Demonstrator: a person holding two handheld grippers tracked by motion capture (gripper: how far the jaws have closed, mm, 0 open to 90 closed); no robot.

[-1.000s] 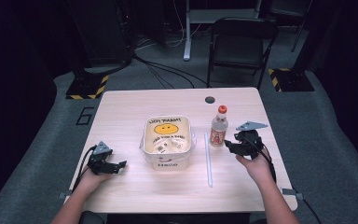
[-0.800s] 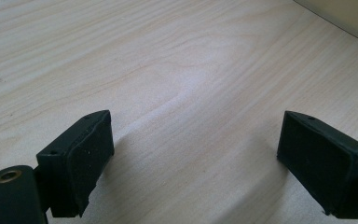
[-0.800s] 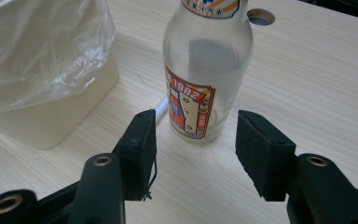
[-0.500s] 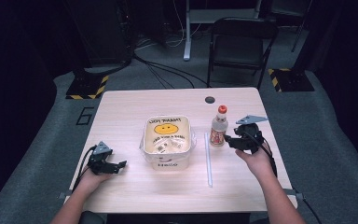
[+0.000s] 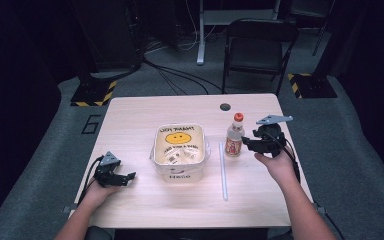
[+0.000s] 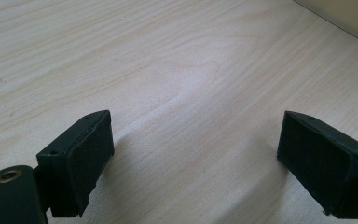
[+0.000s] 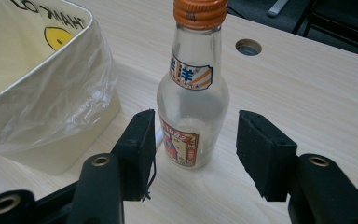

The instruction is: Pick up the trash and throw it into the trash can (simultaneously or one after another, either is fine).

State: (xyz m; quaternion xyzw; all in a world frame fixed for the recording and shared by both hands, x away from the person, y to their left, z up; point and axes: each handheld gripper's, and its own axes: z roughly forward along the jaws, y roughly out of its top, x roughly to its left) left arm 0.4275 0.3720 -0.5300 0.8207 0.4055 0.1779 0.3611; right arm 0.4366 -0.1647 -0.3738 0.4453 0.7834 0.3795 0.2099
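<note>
**Right gripper lined up on the bottle, grasp not yet made**

High view: the glass bottle with an orange cap stands upright on the table, just right of the lined tub with the smiley face. The right gripper is held level beside the bottle on its right, jaws pointing at its lower half. The left gripper rests low near the table's front left corner, well apart from everything. A white straw lies flat in front of the bottle, between tub and right hand. A round cable hole sits behind

Left gripper view: the jaws of the left gripper stand wide apart over bare wood, nothing between them

Right gripper view: the right gripper has its jaws spread, one on either side of the bottle, which stands a little beyond the pads; I judge no contact yet. The tub with its clear plastic liner is close on the left of this view

The step in hand looks like the approach for picking up the bottle. The next move calls for pushing forward until the body sits between the pads, then closing squarely on the labelled glass. The tub's liner near one jaw and the straw by the base are the things to avoid nudging; smooth glass could slip or tip if gripped off-centre
</note>
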